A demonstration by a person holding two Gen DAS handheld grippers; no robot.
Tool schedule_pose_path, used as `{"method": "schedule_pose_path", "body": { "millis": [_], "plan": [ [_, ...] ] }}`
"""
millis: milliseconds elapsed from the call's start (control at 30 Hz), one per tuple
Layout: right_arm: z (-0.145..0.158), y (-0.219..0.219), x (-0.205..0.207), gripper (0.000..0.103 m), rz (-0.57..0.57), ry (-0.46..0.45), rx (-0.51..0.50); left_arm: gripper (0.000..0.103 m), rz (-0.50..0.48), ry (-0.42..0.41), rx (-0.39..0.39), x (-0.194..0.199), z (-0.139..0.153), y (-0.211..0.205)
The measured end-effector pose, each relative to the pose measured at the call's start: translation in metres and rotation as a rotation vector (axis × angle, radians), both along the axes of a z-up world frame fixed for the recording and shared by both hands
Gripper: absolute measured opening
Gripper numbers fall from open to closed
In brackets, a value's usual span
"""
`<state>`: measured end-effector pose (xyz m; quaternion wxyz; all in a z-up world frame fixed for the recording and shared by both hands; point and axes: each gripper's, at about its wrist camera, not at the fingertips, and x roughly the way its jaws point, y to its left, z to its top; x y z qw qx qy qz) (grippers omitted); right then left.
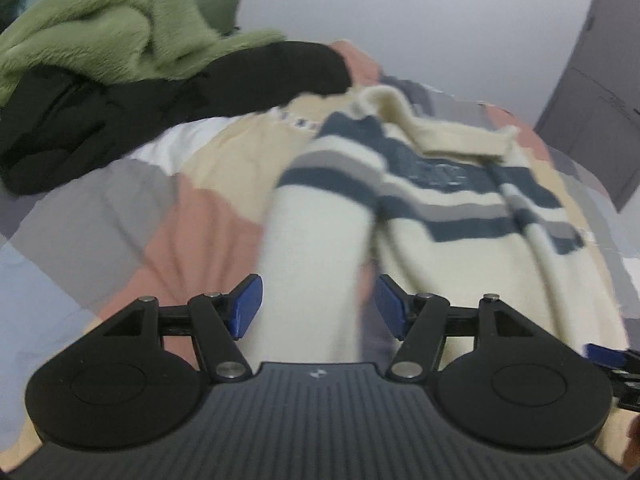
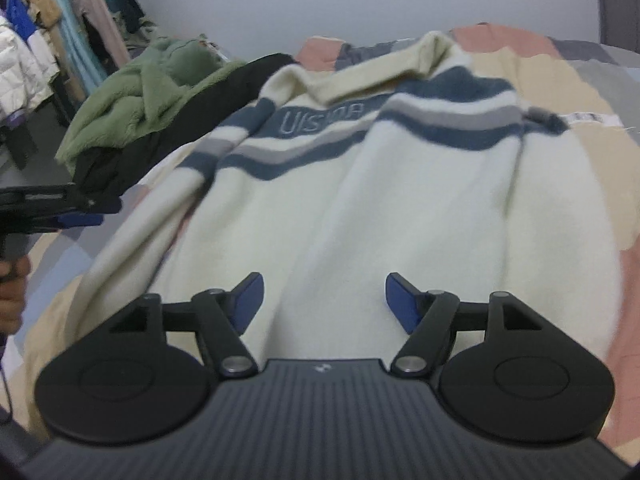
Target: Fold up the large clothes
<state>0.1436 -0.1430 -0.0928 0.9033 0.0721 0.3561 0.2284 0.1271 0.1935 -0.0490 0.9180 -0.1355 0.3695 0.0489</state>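
A cream sweater (image 2: 380, 208) with dark blue and grey chest stripes lies spread front-up on a patchwork bed cover (image 2: 600, 92). It also shows in the left wrist view (image 1: 460, 216), its left sleeve (image 1: 316, 240) running down toward me. My left gripper (image 1: 318, 306) is open, its blue pads either side of that sleeve and just above it. My right gripper (image 2: 324, 302) is open and empty over the sweater's lower body. The left gripper also shows at the left edge of the right wrist view (image 2: 56, 204).
A pile of green fleece (image 1: 108, 28) on black clothing (image 1: 160, 104) sits at the bed's far left. A rack of hanging clothes (image 2: 52, 36) stands beyond it. A grey cupboard (image 1: 600, 112) is at the right, with a plain wall behind the bed.
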Motion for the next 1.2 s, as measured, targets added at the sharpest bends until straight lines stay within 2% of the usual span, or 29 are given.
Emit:
{"method": "schedule_pose_path", "body": {
  "millis": [133, 233, 333, 367, 533, 600, 633, 700, 733, 767, 1033, 1100, 1200],
  "plan": [
    [-0.003, 0.017, 0.0, 0.069, 0.009, -0.067, -0.073, 0.069, -0.021, 0.065, 0.014, 0.014, -0.02, 0.01],
    [-0.013, 0.024, 0.005, 0.065, -0.005, -0.076, -0.132, 0.07, -0.063, 0.082, 0.009, 0.02, -0.031, 0.009],
    [-0.022, 0.028, 0.008, 0.046, -0.021, -0.074, -0.196, 0.071, -0.091, 0.109, 0.01, 0.026, -0.042, 0.002],
    [-0.022, 0.027, 0.008, 0.043, -0.03, -0.076, -0.201, 0.071, -0.091, 0.127, 0.017, 0.029, -0.046, 0.0],
    [-0.009, 0.005, 0.011, 0.022, -0.075, -0.044, -0.108, 0.07, -0.059, 0.14, 0.019, 0.034, -0.054, -0.004],
    [-0.002, -0.007, 0.013, 0.017, -0.094, -0.034, -0.084, 0.059, -0.03, 0.13, 0.004, 0.034, -0.054, -0.002],
    [0.003, -0.013, 0.015, 0.016, -0.113, -0.033, -0.086, 0.047, -0.015, 0.126, -0.003, 0.034, -0.053, -0.001],
    [0.013, -0.03, 0.021, 0.015, -0.147, -0.05, -0.096, 0.035, 0.027, 0.123, -0.026, 0.035, -0.052, 0.003],
    [0.019, -0.04, 0.026, 0.015, -0.166, -0.057, -0.104, 0.023, 0.052, 0.113, -0.041, 0.034, -0.049, 0.006],
    [0.025, -0.05, 0.032, 0.015, -0.185, -0.064, -0.113, 0.017, 0.078, 0.097, -0.051, 0.034, -0.046, 0.01],
    [0.079, -0.145, 0.095, 0.015, -0.321, -0.151, -0.227, 0.015, 0.305, -0.126, -0.041, 0.03, 0.001, 0.068],
    [0.091, -0.169, 0.119, 0.015, -0.352, -0.167, -0.243, 0.015, 0.351, -0.16, -0.011, 0.036, 0.013, 0.087],
    [0.109, -0.204, 0.152, 0.015, -0.431, -0.212, -0.25, 0.015, 0.424, -0.199, -0.014, 0.048, 0.02, 0.112]
  ]
}}
